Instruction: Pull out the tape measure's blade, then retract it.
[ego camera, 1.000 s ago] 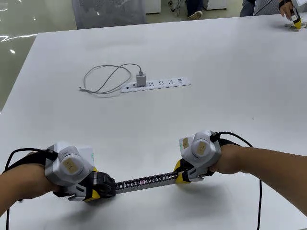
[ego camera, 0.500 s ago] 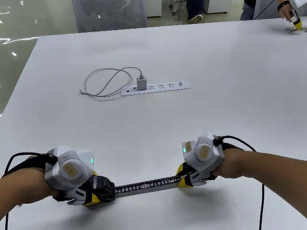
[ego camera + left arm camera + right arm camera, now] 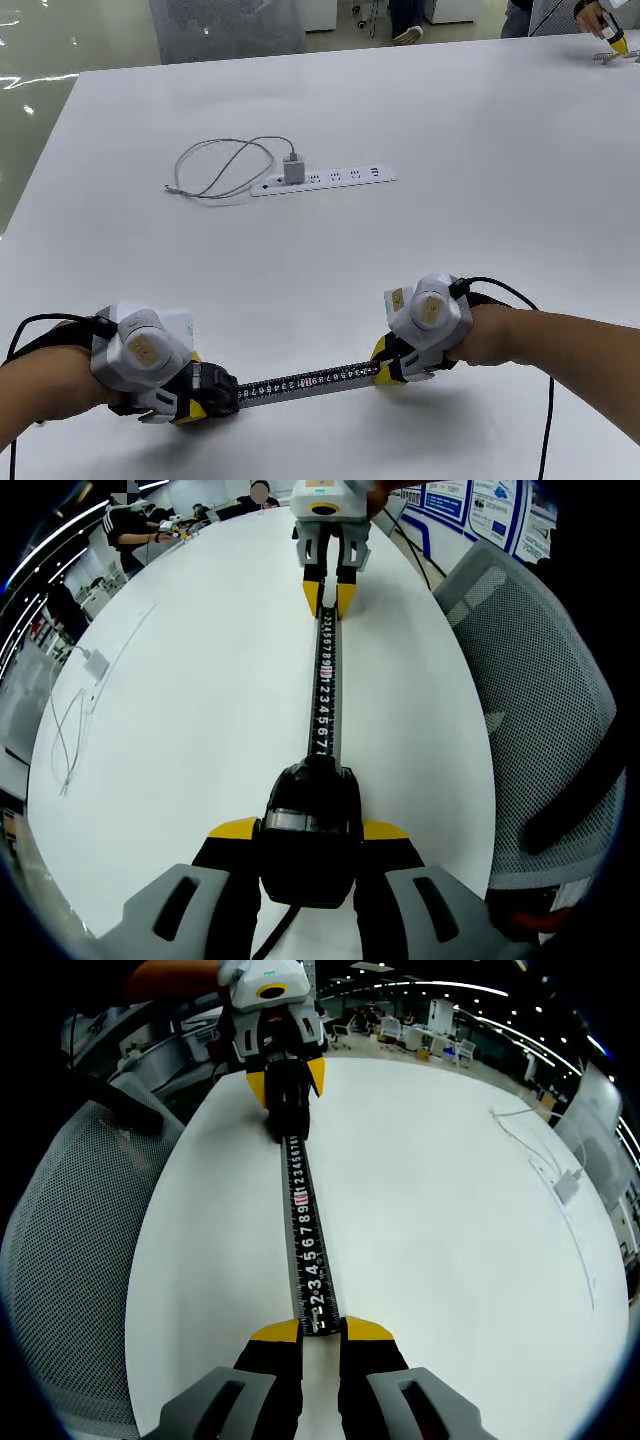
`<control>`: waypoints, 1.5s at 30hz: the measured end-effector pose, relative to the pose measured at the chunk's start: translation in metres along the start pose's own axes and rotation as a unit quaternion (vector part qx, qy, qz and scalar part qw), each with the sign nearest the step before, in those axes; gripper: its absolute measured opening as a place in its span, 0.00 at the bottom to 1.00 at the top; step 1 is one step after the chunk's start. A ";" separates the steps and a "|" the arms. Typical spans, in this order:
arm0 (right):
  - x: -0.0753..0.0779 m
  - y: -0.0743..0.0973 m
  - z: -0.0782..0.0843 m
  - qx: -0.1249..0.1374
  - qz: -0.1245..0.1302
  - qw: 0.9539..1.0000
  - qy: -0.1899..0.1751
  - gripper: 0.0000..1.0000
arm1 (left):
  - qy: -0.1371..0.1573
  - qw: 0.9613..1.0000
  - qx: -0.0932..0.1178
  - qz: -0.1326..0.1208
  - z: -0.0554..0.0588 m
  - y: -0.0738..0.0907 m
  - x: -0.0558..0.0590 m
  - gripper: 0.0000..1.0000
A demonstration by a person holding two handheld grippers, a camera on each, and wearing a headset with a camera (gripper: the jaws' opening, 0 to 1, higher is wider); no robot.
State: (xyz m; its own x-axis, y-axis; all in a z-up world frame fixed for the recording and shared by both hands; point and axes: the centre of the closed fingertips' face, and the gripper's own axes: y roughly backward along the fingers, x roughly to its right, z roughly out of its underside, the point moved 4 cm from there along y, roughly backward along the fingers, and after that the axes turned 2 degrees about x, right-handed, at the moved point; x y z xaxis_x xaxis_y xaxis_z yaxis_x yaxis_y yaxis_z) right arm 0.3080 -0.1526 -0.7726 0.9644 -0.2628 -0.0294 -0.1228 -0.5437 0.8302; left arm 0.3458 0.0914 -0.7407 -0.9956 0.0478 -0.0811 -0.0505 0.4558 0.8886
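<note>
**White surface (image 3: 450, 150), head view.** The tape measure (image 3: 312, 810) lies along the near edge, at 6 o'clock. Its blade (image 3: 303, 1230) is drawn out, numerals up. It runs from the case (image 3: 214, 389) at 7 o'clock toward 5 o'clock. The left hand-held gripper (image 3: 310, 832) is clamped around the case. The right hand-held gripper (image 3: 320, 1332) is pinched on the blade's tip. We cannot tell whether the blade touches the surface. A power strip (image 3: 330, 177) and cable (image 3: 215, 165) lie well apart at 12 o'clock. We judge the pull-out partly done, with a short length exposed; retraction is not yet done.
</note>
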 end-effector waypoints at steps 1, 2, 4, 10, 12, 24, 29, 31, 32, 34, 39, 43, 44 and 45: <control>0.000 0.000 0.000 0.001 0.000 1.000 -0.001 0.09 | 0.000 1.000 0.000 0.000 0.000 0.000 0.000 0.31; 0.000 0.000 0.000 0.001 0.001 1.000 -0.002 0.09 | -0.001 1.000 0.000 0.000 0.000 0.000 0.000 0.31; 0.000 0.001 0.001 0.002 0.001 1.000 -0.003 0.09 | -0.001 1.000 0.000 0.000 0.000 0.000 0.000 0.31; 0.000 0.002 0.003 0.002 0.002 1.000 -0.004 0.09 | -0.001 1.000 -0.001 0.001 0.000 0.000 0.000 0.31; 0.000 0.002 0.004 0.002 0.002 1.000 -0.004 0.09 | -0.001 1.000 -0.002 0.001 0.000 0.000 0.000 0.31; 0.000 0.006 0.009 0.001 0.003 1.000 -0.004 0.09 | 0.000 1.000 -0.001 -0.001 0.000 0.001 0.000 0.31; 0.000 0.007 0.010 0.003 0.004 1.000 -0.009 0.09 | 0.000 1.000 -0.002 -0.001 0.000 0.001 0.000 0.31; 0.000 0.008 0.012 0.003 0.004 1.000 -0.010 0.09 | 0.000 1.000 -0.002 -0.002 0.000 0.001 0.000 0.31; 0.000 0.008 0.012 0.003 0.004 1.000 -0.010 0.09 | 0.001 1.000 -0.001 -0.002 0.000 0.001 0.000 0.31; 0.000 0.009 0.013 0.003 0.004 1.000 -0.010 0.09 | 0.003 1.000 0.000 -0.002 -0.001 0.001 0.000 0.31; 0.000 0.011 0.016 0.003 0.005 1.000 -0.012 0.09 | 0.005 1.000 0.001 -0.002 0.000 0.000 0.000 0.31; 0.000 0.012 0.018 0.001 0.004 1.000 -0.012 0.09 | 0.004 1.000 0.002 -0.001 0.000 0.000 0.000 0.31; 0.000 0.012 0.019 0.001 0.005 1.000 -0.012 0.09 | 0.003 1.000 0.002 -0.001 0.000 0.000 0.000 0.31; 0.000 0.013 0.019 0.001 0.005 1.000 -0.013 0.09 | 0.004 1.000 0.002 -0.001 0.000 0.000 0.000 0.31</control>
State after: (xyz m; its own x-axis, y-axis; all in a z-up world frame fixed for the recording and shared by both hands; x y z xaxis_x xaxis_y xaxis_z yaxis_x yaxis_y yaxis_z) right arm 0.3022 -0.1747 -0.7726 0.9570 -0.2879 -0.0356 -0.1326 -0.5433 0.8290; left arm 0.3459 0.0911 -0.7402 -0.9960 0.0398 -0.0801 -0.0529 0.4600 0.8863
